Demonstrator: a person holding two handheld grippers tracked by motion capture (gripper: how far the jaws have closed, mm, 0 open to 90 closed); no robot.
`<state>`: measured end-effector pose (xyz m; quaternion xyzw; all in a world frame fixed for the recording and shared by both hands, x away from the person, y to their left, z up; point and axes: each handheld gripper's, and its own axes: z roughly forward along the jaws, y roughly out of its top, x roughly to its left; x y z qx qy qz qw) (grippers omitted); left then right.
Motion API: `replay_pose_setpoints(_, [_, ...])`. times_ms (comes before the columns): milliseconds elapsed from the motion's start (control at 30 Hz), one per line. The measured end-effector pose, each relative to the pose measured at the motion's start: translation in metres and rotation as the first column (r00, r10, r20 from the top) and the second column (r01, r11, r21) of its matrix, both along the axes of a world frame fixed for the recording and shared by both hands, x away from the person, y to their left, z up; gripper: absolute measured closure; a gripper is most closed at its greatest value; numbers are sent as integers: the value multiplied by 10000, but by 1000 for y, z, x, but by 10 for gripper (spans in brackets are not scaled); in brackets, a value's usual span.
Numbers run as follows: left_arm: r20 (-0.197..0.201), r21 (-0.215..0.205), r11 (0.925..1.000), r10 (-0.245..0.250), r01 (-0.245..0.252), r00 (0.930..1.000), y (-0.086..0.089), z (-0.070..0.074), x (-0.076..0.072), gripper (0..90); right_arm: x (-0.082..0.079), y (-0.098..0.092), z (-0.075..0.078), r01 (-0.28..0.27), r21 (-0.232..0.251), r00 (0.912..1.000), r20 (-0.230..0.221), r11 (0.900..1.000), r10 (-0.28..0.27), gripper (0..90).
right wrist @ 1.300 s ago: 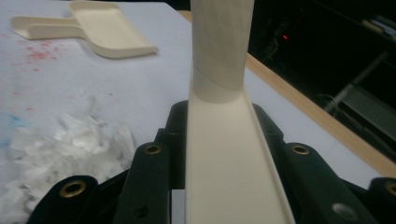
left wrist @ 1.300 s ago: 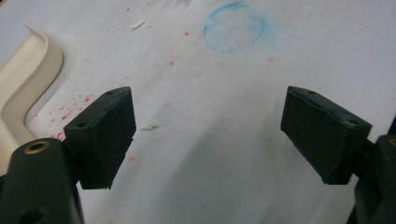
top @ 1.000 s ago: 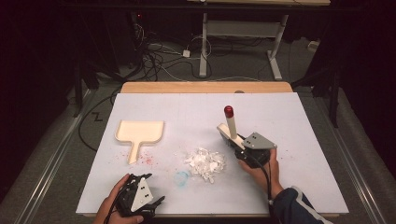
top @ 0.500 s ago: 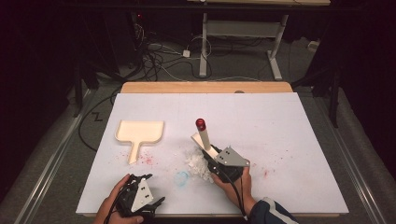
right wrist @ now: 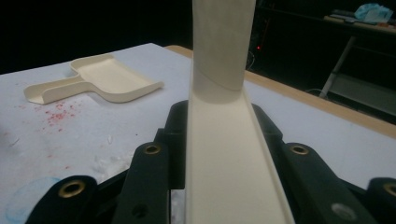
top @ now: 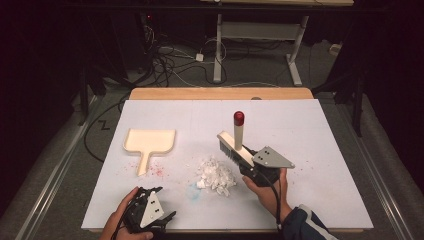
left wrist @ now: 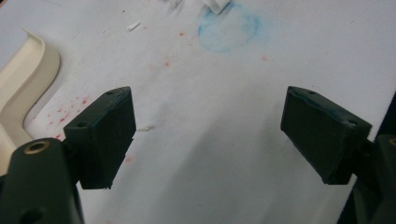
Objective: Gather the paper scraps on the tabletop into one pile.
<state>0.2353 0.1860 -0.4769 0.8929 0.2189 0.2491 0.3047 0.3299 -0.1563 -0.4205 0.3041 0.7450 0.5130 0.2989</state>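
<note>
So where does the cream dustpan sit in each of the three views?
High view: dustpan left of centre, handle toward the person.
Left gripper view: its curved edge at the left border.
Right gripper view: upper left, beyond the brush.
Shared landmark: red specks beside the handle.

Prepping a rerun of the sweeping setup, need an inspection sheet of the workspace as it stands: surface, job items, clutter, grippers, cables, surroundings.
Surface: white sheet over a wooden table, with red speckles and a faint blue smudge.
Job's things: cream brush, red-capped handle upright, bristle edge beside the pile of white scraps; cream dustpan lies flat at the left, apart from the pile.
Clutter: a few stray white flecks near the dustpan.
Grippers: right gripper shut on the brush; left gripper open, nothing between the jaws, at the near edge.
Cables: black cable trails from the right gripper; tangled cables on the floor beyond the table.
Surroundings: dark room, grey floor, desk frame behind.
</note>
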Motion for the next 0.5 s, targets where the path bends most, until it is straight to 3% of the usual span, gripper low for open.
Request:
replay_pose_setpoints(233, [47, -49, 10000, 40, -39, 10000, 2, 1, 0, 168, -9, -33, 17, -394, -66, 9991, -159, 9992, 393, 677])
replay_pose_setpoints(500, [86, -81, 9999, 132, -132, 9999, 2, 1, 0, 168, -28, -73, 22, -847, -362, 9951, -540, 9958, 826, 677])
